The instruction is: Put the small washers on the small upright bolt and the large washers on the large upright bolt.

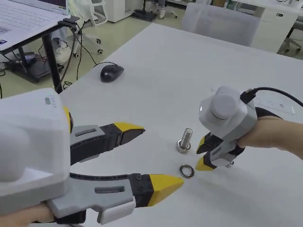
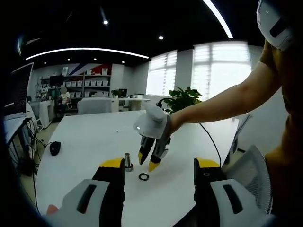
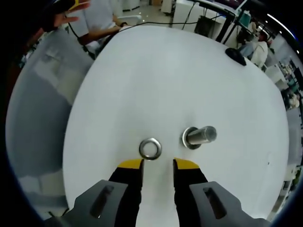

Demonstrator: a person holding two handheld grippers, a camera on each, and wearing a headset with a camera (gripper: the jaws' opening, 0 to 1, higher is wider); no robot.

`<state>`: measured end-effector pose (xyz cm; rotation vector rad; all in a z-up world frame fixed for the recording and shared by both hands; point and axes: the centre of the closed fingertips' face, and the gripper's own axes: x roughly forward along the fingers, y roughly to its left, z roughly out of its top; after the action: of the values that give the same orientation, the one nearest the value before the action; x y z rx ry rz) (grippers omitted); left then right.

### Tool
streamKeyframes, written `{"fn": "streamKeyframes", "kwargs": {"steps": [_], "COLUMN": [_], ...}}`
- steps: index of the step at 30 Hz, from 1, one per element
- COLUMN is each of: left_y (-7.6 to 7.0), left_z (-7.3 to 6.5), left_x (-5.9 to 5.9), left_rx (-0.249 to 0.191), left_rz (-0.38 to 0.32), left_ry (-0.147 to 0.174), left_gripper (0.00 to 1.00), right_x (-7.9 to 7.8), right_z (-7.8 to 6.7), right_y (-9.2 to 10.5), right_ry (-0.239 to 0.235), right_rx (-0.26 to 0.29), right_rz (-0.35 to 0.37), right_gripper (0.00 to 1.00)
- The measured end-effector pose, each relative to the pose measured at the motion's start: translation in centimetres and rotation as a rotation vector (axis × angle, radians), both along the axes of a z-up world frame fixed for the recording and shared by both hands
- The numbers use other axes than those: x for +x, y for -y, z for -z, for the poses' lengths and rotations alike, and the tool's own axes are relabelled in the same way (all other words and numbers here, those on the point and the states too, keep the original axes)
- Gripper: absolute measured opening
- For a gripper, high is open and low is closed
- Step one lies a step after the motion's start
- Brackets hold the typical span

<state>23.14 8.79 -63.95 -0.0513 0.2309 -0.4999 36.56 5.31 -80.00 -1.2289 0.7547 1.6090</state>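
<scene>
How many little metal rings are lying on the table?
1. The washer lies flat on the table, beside the upright bolt and just ahead of the jaws of the right gripper. Others may be hidden behind that gripper.

We can read no lettering, brand, number or sign in any of these views. A small greenish mark on the white housing of the left gripper (image 1: 162, 156), seen in the head view, is too small to make out. The faint markings on the white power strip (image 1: 276, 104) lying on the table are blurred. The key legends on the laptop (image 1: 21, 19) at the upper left cannot be read either.
</scene>
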Motion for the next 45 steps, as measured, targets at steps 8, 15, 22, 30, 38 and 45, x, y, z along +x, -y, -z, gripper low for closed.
{"fn": "streamKeyframes", "kwargs": {"steps": [8,15,22,30,38,45], "left_y": [0.1,-0.2,-0.4,-0.6,-0.8,-0.9], "left_z": [-0.3,-0.5,-0.6,-0.5,-0.4,-0.4], "left_x": [-0.7,-1.1,-1.1,-0.8,-0.6,-0.5], "left_rx": [-0.005,-0.006,-0.008,-0.007,-0.007,-0.014], "left_rz": [-0.002,-0.018,-0.032,-0.04,-0.043,-0.041], "left_ry": [0.011,0.02,0.023,0.017,0.013,0.013], "left_gripper": [0.58,0.58,0.58,0.58,0.58,0.58], "right_x": [-1.0,-1.5,-1.4,-1.3,-1.1,-1.1], "right_z": [0.7,1.6,2.0,2.1,2.6,2.6], "right_y": [-0.2,-0.4,-0.8,-1.2,-1.1,-1.0], "right_ry": [-0.013,-0.033,-0.027,-0.035,-0.049,-0.058], "right_rx": [-0.009,-0.026,-0.023,-0.017,-0.029,-0.031], "right_rz": [-0.002,-0.005,-0.018,-0.013,-0.002,-0.001], "right_gripper": [0.26,0.3,0.32,0.33,0.32,0.32]}}
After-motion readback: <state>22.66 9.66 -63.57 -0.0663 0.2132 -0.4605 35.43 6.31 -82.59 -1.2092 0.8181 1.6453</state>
